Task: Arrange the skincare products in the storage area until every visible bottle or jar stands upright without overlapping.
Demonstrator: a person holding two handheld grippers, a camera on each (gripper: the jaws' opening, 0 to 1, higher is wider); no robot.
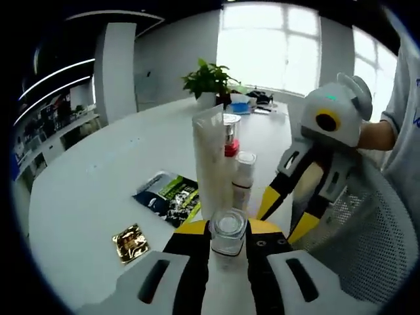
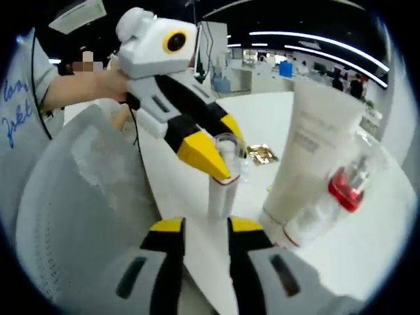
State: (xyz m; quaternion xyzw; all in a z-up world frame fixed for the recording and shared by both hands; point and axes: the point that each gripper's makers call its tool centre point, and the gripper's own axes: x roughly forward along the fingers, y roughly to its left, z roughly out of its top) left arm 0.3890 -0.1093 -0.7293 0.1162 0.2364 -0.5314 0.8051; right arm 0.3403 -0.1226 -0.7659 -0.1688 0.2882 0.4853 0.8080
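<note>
Left gripper (image 1: 228, 244): clamped on the clear jar (image 1: 228, 231), just before the white tube (image 1: 211, 161).
Right gripper (image 2: 205, 237): spread apart, grasping nothing, near the slim white bottle (image 2: 219, 190).
White tube: upright on the bench (image 1: 98, 190).

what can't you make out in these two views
- Small clear jar: its base, hidden between the left hand-held gripper's jaws in the left gripper view.
- Bottle with red collar: its label, blurred in the right gripper view.
- Gold packet: its print, too small in the left gripper view.
- White tube: its foot, hidden behind the jar in the left gripper view.
</note>
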